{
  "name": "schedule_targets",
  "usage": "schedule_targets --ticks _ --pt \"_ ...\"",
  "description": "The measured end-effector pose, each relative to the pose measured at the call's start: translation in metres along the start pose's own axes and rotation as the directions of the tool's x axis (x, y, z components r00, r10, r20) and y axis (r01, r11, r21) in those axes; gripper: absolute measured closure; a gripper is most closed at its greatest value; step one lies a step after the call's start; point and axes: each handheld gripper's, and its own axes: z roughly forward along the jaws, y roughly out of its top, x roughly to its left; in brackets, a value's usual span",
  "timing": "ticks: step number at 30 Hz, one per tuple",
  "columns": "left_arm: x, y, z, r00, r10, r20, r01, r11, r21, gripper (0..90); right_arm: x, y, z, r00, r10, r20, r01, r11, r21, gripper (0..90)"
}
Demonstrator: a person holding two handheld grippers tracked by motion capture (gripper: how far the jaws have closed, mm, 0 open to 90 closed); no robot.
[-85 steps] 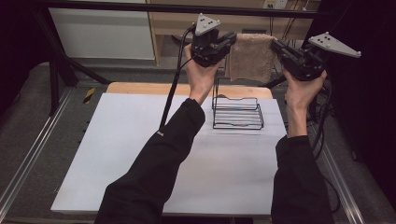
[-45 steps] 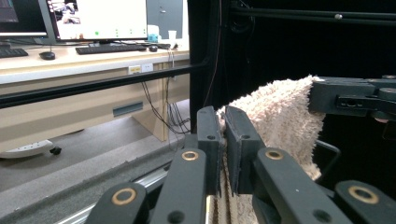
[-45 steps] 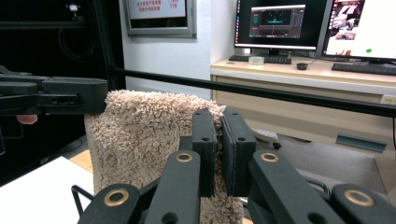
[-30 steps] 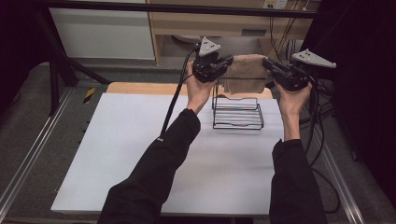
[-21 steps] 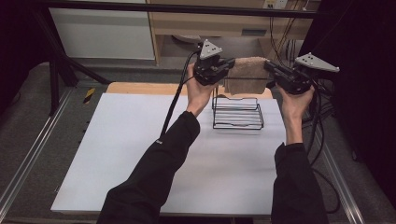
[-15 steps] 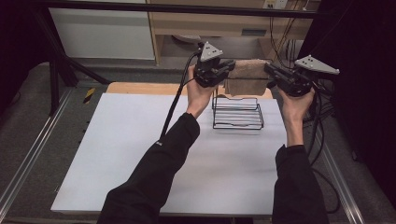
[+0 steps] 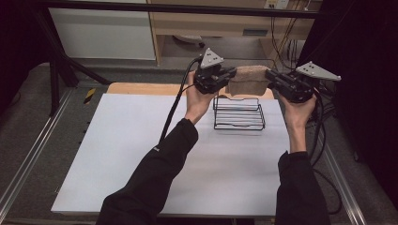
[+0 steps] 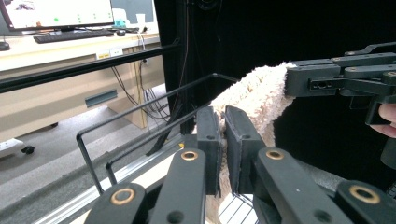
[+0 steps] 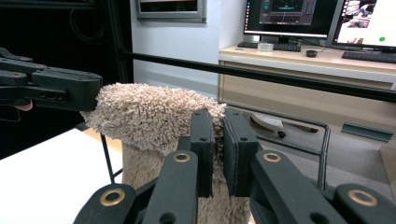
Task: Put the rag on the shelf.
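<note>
Towel: a beige fluffy towel (image 7: pixel 248 80) hangs in the air over the far right part of the worktop (image 7: pixel 141 154), stretched between the two grippers, above the rack.
Towel, hidden parts: in the left gripper view its lower end is cut off by the jaws; in the right gripper view the jaws cover its near corner, and the bottom edge runs out of frame.
Left gripper: the left gripper (image 8: pixel 223 140) has its jaws together, clamped on one top corner of the towel.
Right gripper: the right gripper (image 9: pixel 218 144) is likewise pinched on the other top corner.
Rack: a black wire rack (image 7: pixel 238 112) stands on the worktop near the far edge, right of the middle, just below the towel; whether the towel touches it cannot be told.
Hands: the left hand (image 7: pixel 197 101) and right hand (image 7: pixel 296 110) hold the grippers up, dark sleeves reaching in from the near edge.
Writing: screens (image 9: pixel 308 16) on a desk beyond show text too small to read.
</note>
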Motion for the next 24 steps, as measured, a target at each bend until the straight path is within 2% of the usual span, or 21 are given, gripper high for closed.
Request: schedule_targets --ticks 6,17,20,24 --pt "-0.001 -0.008 0.001 0.9998 -0.018 0.011 0.018 0.9993 0.034 83.5 0.002 -0.006 -0.003 0.9999 -0.002 -0.014 0.002 0.9998 0.020 83.2" --pt "-0.005 -0.017 -0.002 0.9995 -0.021 0.024 0.019 0.9978 0.064 82.0 0.004 -0.016 -0.009 0.9993 -0.008 -0.038 0.010 0.9982 0.058 82.9" --pt "-0.004 -0.013 -0.006 0.9991 -0.030 0.031 0.028 0.9974 0.066 79.2 0.004 -0.019 -0.009 0.9992 -0.006 -0.040 0.009 0.9980 0.062 82.9" --pt "-0.001 -0.001 -0.014 0.9984 -0.050 0.027 0.049 0.9981 0.037 76.3 0.004 -0.021 -0.009 0.9991 -0.003 -0.042 0.005 0.9980 0.064 83.0"
